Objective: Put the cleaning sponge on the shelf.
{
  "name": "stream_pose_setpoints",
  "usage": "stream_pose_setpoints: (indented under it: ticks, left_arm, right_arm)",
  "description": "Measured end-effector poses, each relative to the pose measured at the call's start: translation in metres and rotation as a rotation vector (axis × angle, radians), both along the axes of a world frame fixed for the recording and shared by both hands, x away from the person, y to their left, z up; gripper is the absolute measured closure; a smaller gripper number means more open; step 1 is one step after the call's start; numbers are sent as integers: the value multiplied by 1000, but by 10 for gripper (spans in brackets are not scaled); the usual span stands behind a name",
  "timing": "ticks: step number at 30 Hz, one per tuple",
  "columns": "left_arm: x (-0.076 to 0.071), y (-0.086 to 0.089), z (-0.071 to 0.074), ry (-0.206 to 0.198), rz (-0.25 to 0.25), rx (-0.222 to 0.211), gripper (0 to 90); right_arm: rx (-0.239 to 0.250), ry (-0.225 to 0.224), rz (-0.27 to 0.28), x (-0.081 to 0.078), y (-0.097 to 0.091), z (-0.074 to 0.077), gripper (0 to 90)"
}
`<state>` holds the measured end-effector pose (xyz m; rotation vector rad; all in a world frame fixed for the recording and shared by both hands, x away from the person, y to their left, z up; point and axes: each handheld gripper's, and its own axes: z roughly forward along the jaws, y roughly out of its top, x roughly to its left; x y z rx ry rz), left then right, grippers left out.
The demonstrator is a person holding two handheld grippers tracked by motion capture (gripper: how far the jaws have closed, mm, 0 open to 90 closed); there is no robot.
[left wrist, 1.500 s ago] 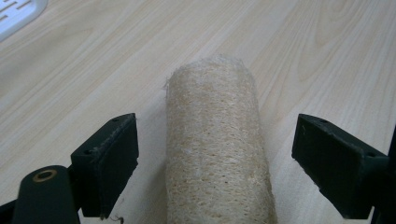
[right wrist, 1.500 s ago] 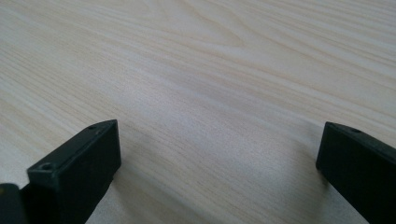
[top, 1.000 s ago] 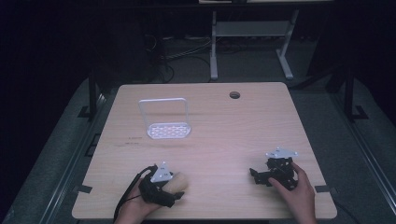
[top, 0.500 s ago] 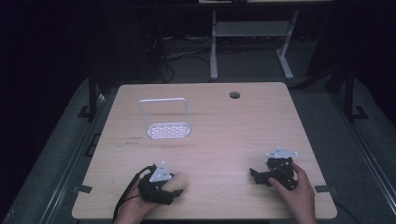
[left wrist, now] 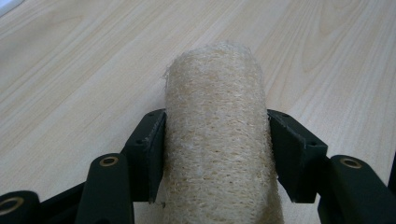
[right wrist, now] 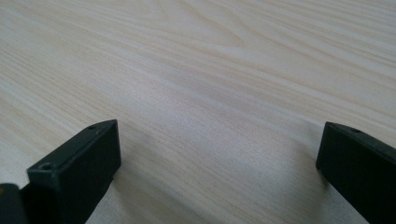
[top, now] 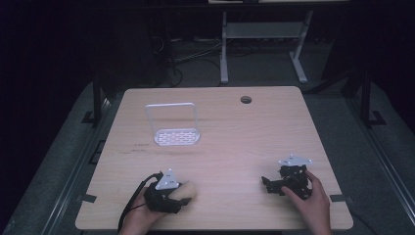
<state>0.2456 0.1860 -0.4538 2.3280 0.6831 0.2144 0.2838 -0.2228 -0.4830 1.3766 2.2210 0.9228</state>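
No legible text, labels, brands or nos. anywhere. Faint dark marks on table [top: 274, 127], well ahead of left gripper [top: 169, 198] and just beside the white rack [top: 173, 132]: too small to read. Small marks on grey plate atop left gripper, and on plate of right gripper [top: 274, 183]: blurred, unreadable. Loofah [left wrist: 217, 140] betw. left jaws: no tag. Wood under right jaws: grain only.

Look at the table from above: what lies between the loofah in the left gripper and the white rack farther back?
Nothing: in the high view, bare wooden table separates the loofah, clamped in the left gripper, from the white rack.
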Motion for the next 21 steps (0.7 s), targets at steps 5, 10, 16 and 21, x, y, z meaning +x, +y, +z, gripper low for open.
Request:
stream_pose_setpoints:
  ticks: [5, 10, 16, 21]
  left_arm:
    - [1, 1, 2, -3, -3, -4, 409]
    - [3, 3, 7, -17, -5, -14, 410]
    - [6, 5, 12, -26, -9, -24, 410]
    - [10, 7, 15, -28, -9, -36, 410]
  right_arm:
    - [0, -1, 0, 0, 0, 0, 0]
    - [0, 0, 0, 0, 0, 0, 0]
    - [0, 1, -1, 0, 0, 0, 0]
    - [2, -1, -1, 0, 0, 0, 0]
